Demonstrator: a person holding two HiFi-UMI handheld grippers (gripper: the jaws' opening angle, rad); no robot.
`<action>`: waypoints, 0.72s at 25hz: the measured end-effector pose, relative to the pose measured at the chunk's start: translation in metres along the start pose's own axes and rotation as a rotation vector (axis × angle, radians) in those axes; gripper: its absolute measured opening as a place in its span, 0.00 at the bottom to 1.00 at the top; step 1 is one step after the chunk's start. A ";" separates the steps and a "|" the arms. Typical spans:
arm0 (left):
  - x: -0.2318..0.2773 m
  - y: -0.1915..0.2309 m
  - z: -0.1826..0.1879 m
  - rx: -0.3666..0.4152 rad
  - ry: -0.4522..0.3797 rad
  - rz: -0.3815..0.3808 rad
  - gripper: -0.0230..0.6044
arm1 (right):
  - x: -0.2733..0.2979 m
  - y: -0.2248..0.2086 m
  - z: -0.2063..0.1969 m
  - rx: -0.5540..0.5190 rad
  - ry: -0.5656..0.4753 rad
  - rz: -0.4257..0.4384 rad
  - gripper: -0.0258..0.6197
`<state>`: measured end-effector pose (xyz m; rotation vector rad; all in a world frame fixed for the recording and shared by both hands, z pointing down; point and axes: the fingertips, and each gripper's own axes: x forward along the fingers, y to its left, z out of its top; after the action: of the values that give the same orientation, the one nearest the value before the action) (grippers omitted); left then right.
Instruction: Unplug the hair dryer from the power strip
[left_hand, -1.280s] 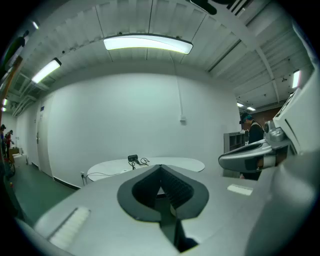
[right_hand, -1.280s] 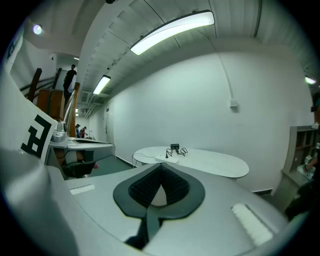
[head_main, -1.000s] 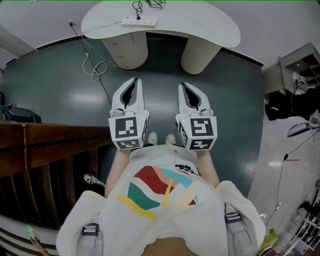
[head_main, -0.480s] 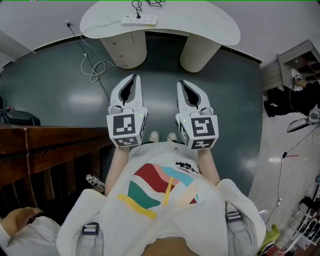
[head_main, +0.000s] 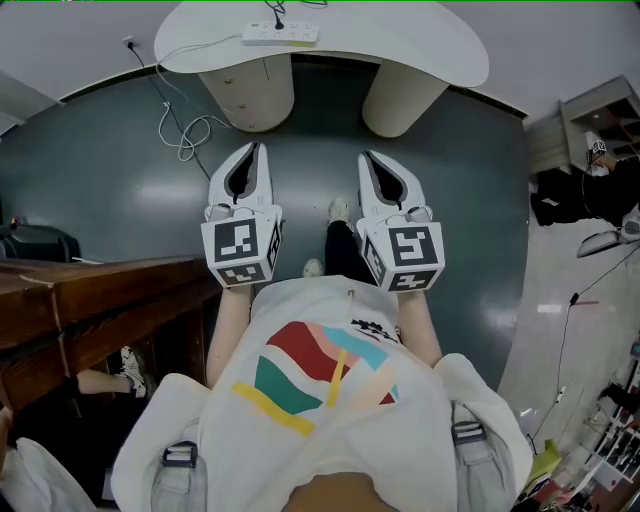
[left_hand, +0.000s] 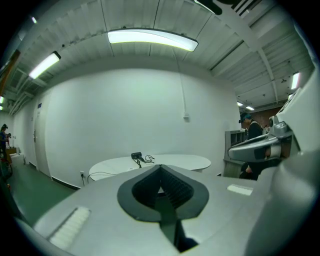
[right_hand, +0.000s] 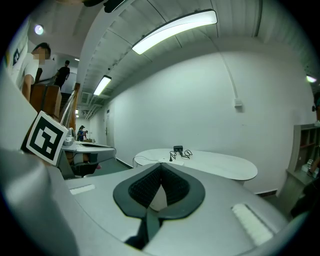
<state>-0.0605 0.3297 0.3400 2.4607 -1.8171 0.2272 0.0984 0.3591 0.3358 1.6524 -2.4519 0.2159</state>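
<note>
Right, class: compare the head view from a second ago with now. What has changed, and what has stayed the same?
The person has stepped toward the white table: a dark trouser leg now reaches forward between the left gripper and right gripper, which have spread slightly apart. Nothing was grasped or released. Unchanged: both grippers shut and empty, black plug still in the power strip.

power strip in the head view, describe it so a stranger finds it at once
Look for the white curved table on two round pedestals by the far white wall. The power strip lies on its top, left of centre: the only flat white bar there, with a black plug stuck in it.
</note>
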 end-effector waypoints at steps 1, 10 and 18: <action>0.008 0.003 0.001 0.004 0.001 0.001 0.04 | 0.008 -0.004 0.002 0.006 -0.007 0.001 0.06; 0.128 0.040 0.002 -0.007 0.005 0.072 0.04 | 0.142 -0.063 0.023 0.059 -0.061 0.066 0.06; 0.256 0.100 0.054 0.013 -0.015 0.191 0.04 | 0.312 -0.119 0.090 0.066 -0.086 0.197 0.06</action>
<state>-0.0776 0.0504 0.3251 2.3021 -2.0648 0.2335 0.0877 0.0136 0.3211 1.4722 -2.7021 0.2596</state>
